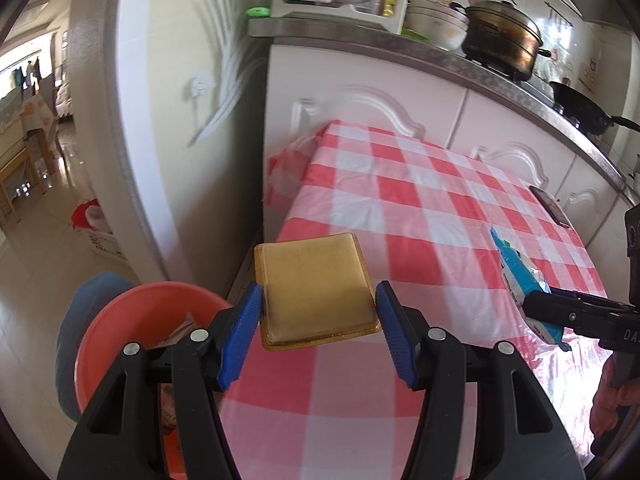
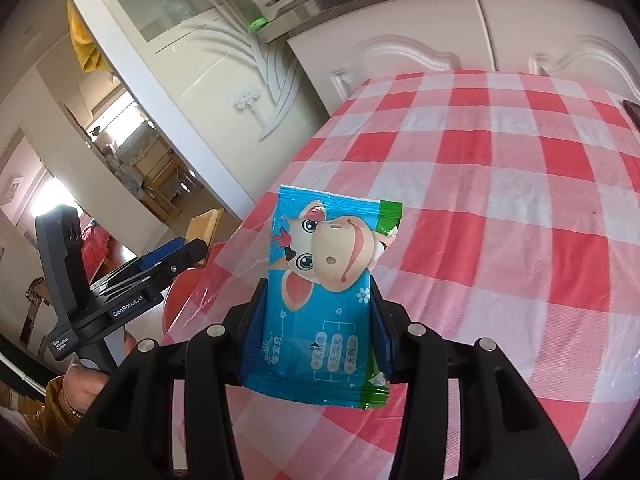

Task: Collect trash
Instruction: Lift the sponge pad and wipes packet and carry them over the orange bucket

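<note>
My left gripper (image 1: 318,312) is shut on a yellow plastic tray (image 1: 314,288) and holds it above the left edge of the red-checked table (image 1: 440,208). An orange bin (image 1: 132,332) with trash inside sits on the floor just left of it. My right gripper (image 2: 316,320) is shut on a blue cow-print wrapper (image 2: 328,280) above the table. That wrapper (image 1: 520,280) and the right gripper show at the right of the left wrist view. The left gripper (image 2: 176,258) shows at the left of the right wrist view.
A dark phone (image 1: 550,204) lies at the table's far right edge. White kitchen cabinets (image 1: 400,92) stand behind the table, with pots and bowls on the counter. A white door frame (image 1: 132,120) stands left of the table.
</note>
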Demonstrator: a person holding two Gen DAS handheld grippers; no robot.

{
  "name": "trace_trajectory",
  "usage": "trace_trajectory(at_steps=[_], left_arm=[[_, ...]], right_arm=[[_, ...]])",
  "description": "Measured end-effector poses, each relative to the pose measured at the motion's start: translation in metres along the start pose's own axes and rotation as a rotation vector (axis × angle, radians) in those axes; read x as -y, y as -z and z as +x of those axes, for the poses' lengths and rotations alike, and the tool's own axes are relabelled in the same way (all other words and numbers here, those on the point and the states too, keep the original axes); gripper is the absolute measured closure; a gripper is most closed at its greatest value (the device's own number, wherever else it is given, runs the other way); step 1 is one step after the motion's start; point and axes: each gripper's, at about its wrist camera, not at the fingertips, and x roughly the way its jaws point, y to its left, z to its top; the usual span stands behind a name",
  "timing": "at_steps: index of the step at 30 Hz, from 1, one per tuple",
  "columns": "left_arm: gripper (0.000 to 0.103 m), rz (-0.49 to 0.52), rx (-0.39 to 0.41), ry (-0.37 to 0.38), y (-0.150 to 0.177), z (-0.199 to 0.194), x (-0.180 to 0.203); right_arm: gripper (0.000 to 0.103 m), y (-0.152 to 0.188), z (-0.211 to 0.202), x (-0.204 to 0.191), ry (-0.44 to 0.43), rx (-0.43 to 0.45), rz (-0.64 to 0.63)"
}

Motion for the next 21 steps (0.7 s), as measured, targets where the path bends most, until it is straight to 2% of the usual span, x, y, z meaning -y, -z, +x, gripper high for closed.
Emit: trace_trajectory(at_steps=[9,21], left_arm=[[0.044,-0.061,0.009,-0.098,0.006,-0.008,-0.046],[0.044,-0.133,0.009,-0.191,0.021,-0.017,-0.096]], right_arm=[[0.056,-0.011,0.033,-0.053,-0.064,-0.055,-0.114],[0.056,-0.023,0.088,-0.120,-0.145,-0.149,-0.250]])
